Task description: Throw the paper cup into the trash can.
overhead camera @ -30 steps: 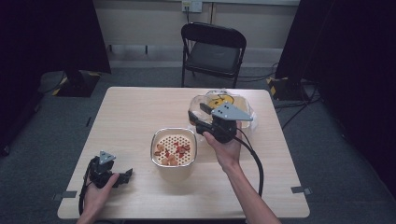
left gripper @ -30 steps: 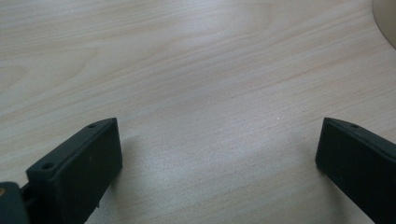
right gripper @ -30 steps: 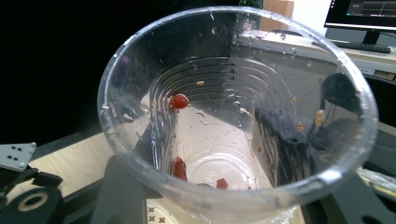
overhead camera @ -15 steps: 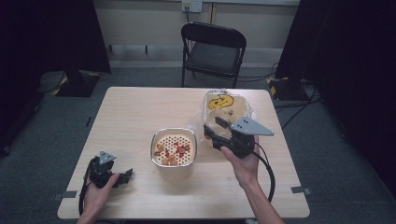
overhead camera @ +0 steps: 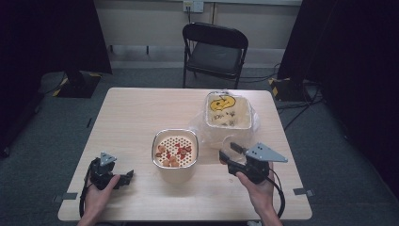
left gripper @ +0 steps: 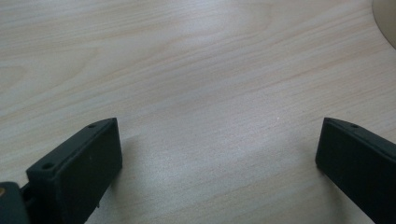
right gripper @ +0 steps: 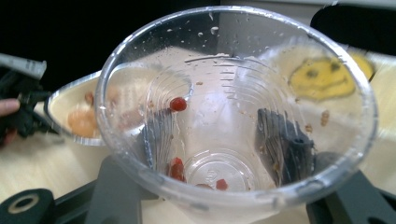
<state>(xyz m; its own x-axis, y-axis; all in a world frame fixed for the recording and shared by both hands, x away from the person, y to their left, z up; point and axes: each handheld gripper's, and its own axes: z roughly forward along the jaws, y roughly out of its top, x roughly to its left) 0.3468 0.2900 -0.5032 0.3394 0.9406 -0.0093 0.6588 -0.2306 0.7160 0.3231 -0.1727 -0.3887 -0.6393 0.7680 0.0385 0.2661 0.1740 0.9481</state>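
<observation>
Now our right gripper's (overhead camera: 229, 159) fingers (right gripper: 285, 140) clasp the clear plastic cup (right gripper: 233, 116), just loosening; we set it upright on the counter (overhead camera: 141, 113) beside the strainer bowl (overhead camera: 175, 149). Left gripper (overhead camera: 123, 178) rests wide, empty.

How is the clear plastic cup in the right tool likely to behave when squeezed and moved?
The clear plastic cup looks thin-walled, so it probably flexes. It is nearly empty, with a few red bits, so likely light. Its wet inside suggests it may be slippery.
</observation>
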